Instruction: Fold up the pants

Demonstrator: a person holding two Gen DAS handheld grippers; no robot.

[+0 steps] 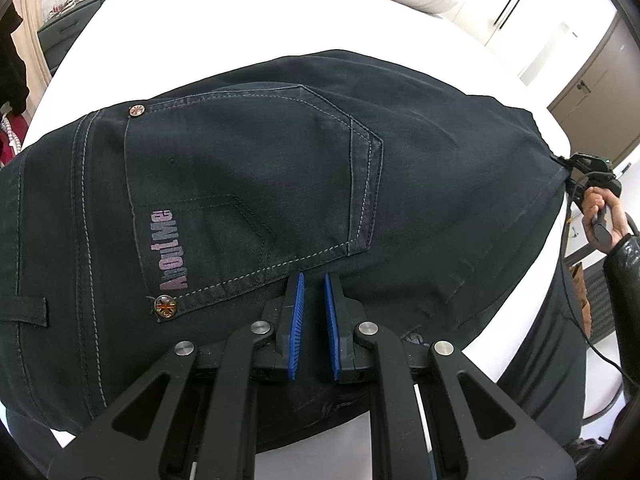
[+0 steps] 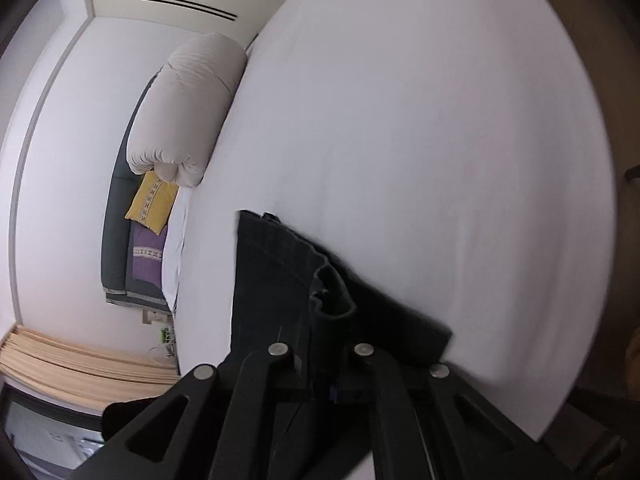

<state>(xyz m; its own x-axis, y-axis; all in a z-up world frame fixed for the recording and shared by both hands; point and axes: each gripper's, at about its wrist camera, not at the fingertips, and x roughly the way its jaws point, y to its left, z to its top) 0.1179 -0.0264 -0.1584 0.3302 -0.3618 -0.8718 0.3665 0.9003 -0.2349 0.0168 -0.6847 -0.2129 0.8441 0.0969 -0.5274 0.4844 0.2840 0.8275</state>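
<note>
Pants [image 1: 248, 184] lay spread on bed [image 1: 200, 32], long axis left to right. Left hand-held gripper [image 1: 312, 292] nearly pressed together over seat near pocket [image 1: 256, 184]; right hand-held gripper [image 2: 330, 312] pinched far-right cloth edge, lifted.

Dark navy pants [image 1: 256, 184] on a white bed [image 1: 200, 24]

Pale stitching and purple lettering mark the pocket [image 1: 248, 184]; blue pads [image 1: 298, 320] on black fingers; beige duvet [image 2: 184, 108], yellow cushion [image 2: 152, 202] with a cross-stitch band.

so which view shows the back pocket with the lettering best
The left wrist view: the back pocket fills the frame, stitching and lettering clear. The right wrist view shows only a bunched dark edge of the pants, no pocket.
</note>
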